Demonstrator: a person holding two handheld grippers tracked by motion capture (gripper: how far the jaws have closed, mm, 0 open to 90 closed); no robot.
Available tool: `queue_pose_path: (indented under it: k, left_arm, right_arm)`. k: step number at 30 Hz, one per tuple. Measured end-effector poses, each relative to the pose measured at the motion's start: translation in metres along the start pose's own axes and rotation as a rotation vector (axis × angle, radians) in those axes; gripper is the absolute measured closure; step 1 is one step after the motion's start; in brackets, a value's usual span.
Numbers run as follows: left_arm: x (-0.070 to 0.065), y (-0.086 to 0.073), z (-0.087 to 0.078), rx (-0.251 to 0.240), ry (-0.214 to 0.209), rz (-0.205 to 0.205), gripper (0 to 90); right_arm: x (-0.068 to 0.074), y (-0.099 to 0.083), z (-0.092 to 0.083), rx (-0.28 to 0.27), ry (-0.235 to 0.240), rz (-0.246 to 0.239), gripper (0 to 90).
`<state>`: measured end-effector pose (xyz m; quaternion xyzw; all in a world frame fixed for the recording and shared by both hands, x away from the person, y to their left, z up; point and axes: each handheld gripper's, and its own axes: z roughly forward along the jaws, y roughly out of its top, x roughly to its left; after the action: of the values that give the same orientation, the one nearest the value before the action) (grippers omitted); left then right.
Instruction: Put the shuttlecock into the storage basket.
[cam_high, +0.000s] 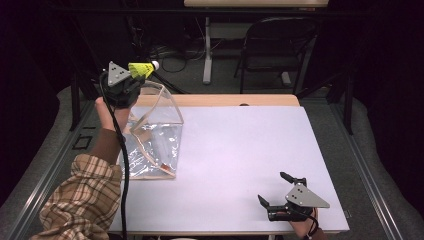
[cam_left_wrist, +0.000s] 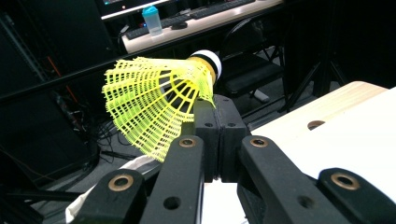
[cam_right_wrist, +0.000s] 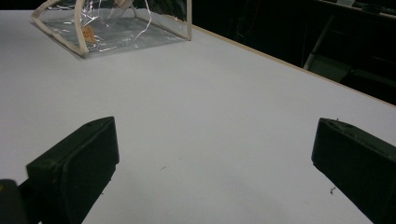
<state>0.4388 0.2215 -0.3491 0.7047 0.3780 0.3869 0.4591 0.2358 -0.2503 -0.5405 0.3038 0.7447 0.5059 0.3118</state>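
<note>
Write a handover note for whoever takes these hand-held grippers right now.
Left hand-held gripper: shut on the yellow shuttlecock, pinching its skirt edge, raised above the far left corner of the table, over the clear pouch.
Right hand-held gripper: open, empty, resting low near the table's near right edge.
Done: shuttlecock is picked up.
Left: probably lower it into the pouch and release; the pouch's mouth looks open at the top, though that is hard to confirm.

We record open white worktop (cam_high: 240, 160) across its middle and right, passable throughout between the two claws. Sole obstacle: a clear plastic bag (cam_high: 152, 135) standing at the left edge, its mouth upward. The right claw (cam_high: 277, 191) occupies the near right corner.
</note>
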Motion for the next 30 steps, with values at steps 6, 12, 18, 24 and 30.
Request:
queue_pose_path:
  k: [6, 12, 18, 24, 30]
  left_arm:
    - [0.005, -0.003, -0.003, 0.003, 0.013, -0.008, 89.8]
    - [0.010, -0.006, -0.007, 0.005, 0.022, -0.017, 89.8]
    - [0.013, -0.010, -0.009, 0.017, 0.025, -0.019, 89.8]
    - [0.014, -0.013, -0.011, 0.023, 0.022, -0.019, 89.8]
    - [0.015, -0.016, -0.012, 0.033, 0.018, -0.022, 89.7]
  right_arm:
    - [0.000, 0.000, 0.000, 0.001, 0.000, 0.000, 0.1]
    - [0.000, 0.000, 0.000, 0.001, -0.001, 0.000, 0.1]
    - [0.000, 0.000, 0.000, 0.002, -0.001, 0.001, 0.1]
    - [0.000, 0.000, 0.000, 0.003, 0.000, 0.002, 0.2]
    - [0.000, 0.000, 0.000, 0.001, 0.000, 0.001, 0.1]
